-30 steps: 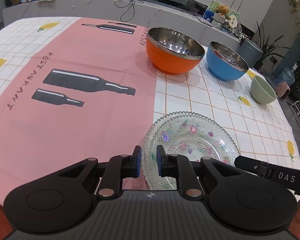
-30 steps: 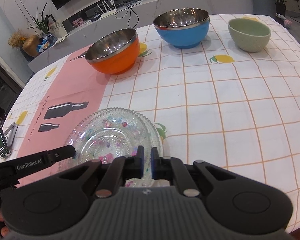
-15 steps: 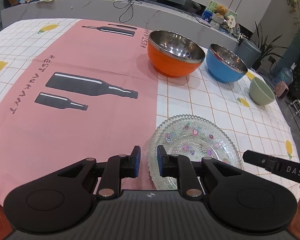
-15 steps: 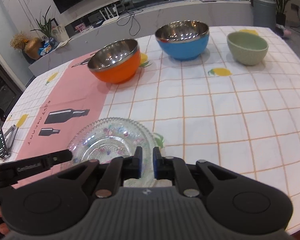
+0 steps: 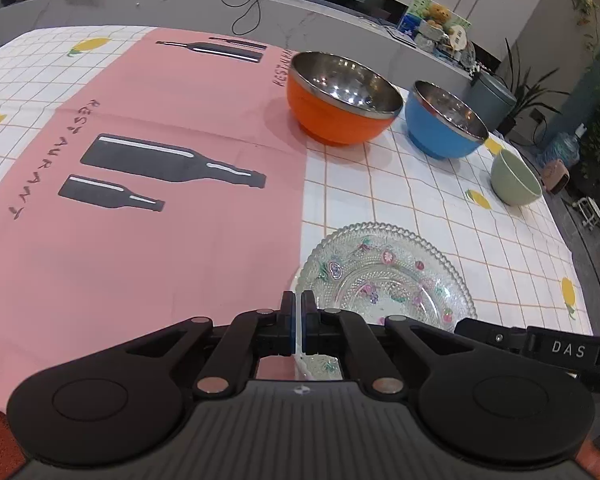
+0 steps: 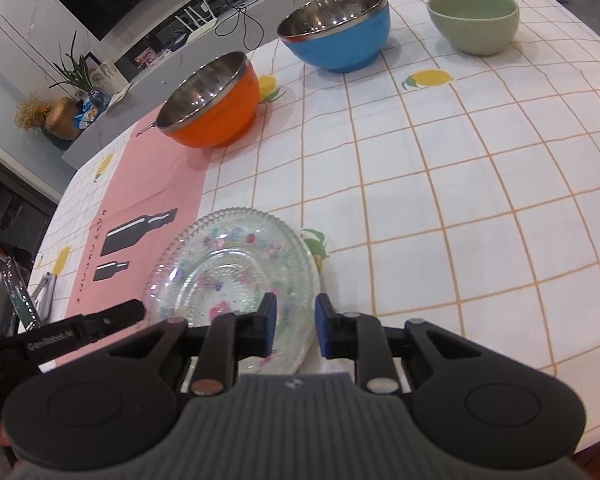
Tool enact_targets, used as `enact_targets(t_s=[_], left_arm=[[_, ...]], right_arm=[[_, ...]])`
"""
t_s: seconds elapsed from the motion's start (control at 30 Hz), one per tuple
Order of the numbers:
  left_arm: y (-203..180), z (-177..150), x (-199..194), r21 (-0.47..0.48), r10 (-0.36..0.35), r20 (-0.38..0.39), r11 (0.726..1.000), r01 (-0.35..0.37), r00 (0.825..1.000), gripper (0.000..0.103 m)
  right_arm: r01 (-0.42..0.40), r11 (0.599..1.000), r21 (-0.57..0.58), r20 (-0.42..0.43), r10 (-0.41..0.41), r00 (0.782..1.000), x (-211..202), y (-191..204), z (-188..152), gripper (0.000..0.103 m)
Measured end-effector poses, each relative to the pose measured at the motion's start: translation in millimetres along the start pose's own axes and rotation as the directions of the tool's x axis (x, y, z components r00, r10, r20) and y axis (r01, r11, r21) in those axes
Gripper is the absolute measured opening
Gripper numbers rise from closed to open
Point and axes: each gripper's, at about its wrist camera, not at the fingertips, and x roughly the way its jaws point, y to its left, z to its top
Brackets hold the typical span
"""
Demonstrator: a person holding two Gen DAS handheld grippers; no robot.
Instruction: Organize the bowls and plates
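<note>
Left wrist view: left tool angled down at the desk, jaws clenched on the near-left rim of the glass plate; the rim shows as a thin edge between the pads. The plate lies on the checked cloth, just right of the pink mat. Far side, left to right: orange bowl, blue bowl, green bowl, all upright and apart. The other tool's arm enters at near right.

Right wrist view: right tool tilted down over the near-right edge of the plate, jaws opening, released; the rim sits between the blue pads, and they do not press it. Orange bowl, blue bowl and green bowl stand along the far side.
</note>
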Motion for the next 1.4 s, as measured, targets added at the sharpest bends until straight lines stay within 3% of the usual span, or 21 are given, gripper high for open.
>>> enact_targets(t_s=[0.23,0.43,0.53,0.67,0.83,0.93,1.13,1.23,1.33,1.4], left_arm=[[-2.3,-0.3,-0.6,0.018,0.017,0.006,1.000,-0.017,1.000,0.002],[-5.5,0.7,-6.8,0.048,0.010,0.029,0.999,-0.012,1.000,0.006],[-6.1,5.5,-16.7,0.071,-0.010,0.069,0.997,0.005,0.998,0.007],[-12.3,14.8,-22.9,0.102,0.015,0.091,0.994,-0.025,0.996,0.008],[-11.9,25.3,-26.2,0.106,-0.017,0.101,0.994,0.006,0.995,0.008],[-13.2,34.2,-23.5,0.137,-0.015,0.104,0.991,0.001,0.994,0.008],[-20.8,66.0,-15.3,0.220,-0.015,0.124,0.975,-0.013,0.992,0.008],[-20.3,88.5,-10.7,0.198,-0.009,0.136,0.980,-0.018,0.991,0.011],[-17.1,112.7,0.1,0.155,0.004,0.137,0.988,-0.025,0.991,0.014],[-11.0,129.2,9.5,0.111,-0.005,0.121,0.994,-0.009,0.993,0.015]], right_arm=[[0.015,1.000,-0.017,-0.004,-0.015,1.000,1.3,0.6,0.8,0.011],[0.013,1.000,-0.021,-0.002,-0.013,1.000,0.6,0.9,0.7,0.014],[0.013,1.000,-0.028,0.024,-0.012,1.000,-6.7,1.8,3.1,0.015],[0.038,0.998,-0.051,0.060,-0.035,0.998,-16.9,5.5,8.1,0.016],[0.062,0.996,-0.066,0.088,-0.056,0.995,-25.0,6.4,10.6,0.016],[0.078,0.995,-0.068,0.100,-0.071,0.992,-25.8,7.3,11.8,0.022],[0.101,0.991,-0.091,0.104,-0.092,0.990,-18.2,17.8,31.7,0.023],[0.091,0.989,-0.113,0.115,-0.078,0.990,-14.0,29.1,52.2,0.029],[0.080,0.987,-0.143,0.124,-0.063,0.990,-8.5,43.3,76.3,0.042],[0.075,0.988,-0.138,0.117,-0.059,0.991,-1.2,50.6,93.9,0.043]])
